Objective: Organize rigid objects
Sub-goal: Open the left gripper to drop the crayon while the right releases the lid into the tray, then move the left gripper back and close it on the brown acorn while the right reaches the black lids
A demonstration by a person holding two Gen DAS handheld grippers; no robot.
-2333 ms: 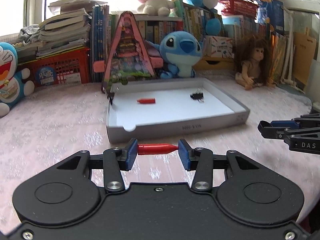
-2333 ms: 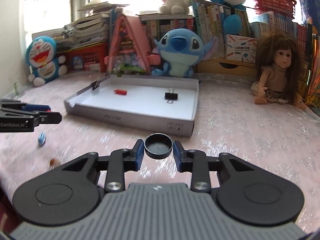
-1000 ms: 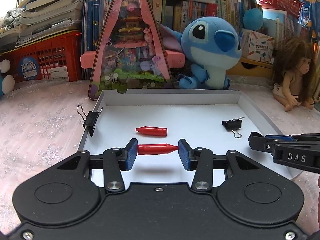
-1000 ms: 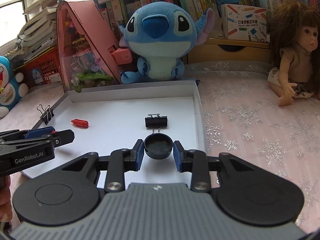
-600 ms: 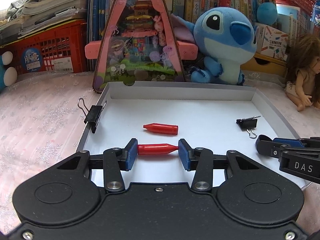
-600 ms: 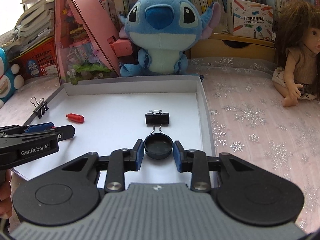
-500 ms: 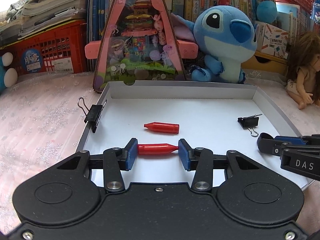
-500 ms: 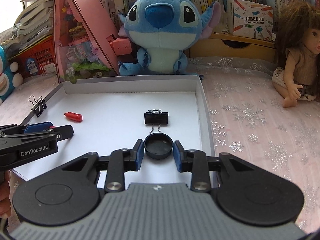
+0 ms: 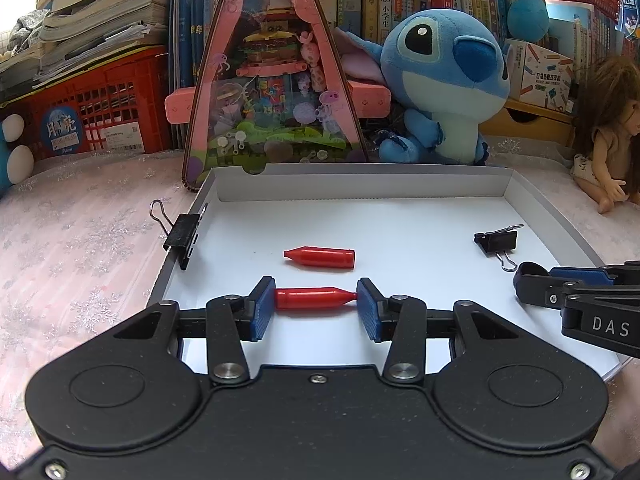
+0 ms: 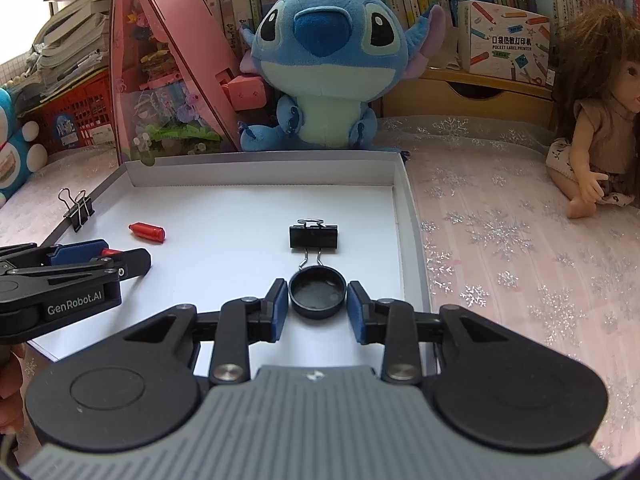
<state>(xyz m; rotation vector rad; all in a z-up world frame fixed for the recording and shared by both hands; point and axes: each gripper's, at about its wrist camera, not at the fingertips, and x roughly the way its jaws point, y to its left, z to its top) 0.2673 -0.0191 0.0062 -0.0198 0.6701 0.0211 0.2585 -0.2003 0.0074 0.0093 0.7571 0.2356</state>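
— Looking at the left gripper (image 9: 316, 304), what sits between its pads?
— A red bullet-shaped piece (image 9: 312, 298), clamped end to end, over the white floor of the tray (image 9: 360, 180). A second red piece (image 9: 320, 257) lies loose on the tray floor just beyond it.
— And the right gripper (image 10: 317, 306)?
— Its jaws have just been opening. The black cap (image 10: 317, 294) is between them, in the tray near its right wall, with a thin gap showing at each pad, so it is no longer pinched.
— What is hard to see?
— The tray's near wall is hidden behind both gripper bodies. From the right wrist, the held red piece is only a sliver behind the left gripper's finger. The wire handles of the binder clip (image 10: 314, 237) run down to the cap's rim; whether they touch it I cannot tell. Another clip (image 9: 182, 236) grips the tray's left wall. A hand (image 10: 8, 392) is cut off at the frame edge.
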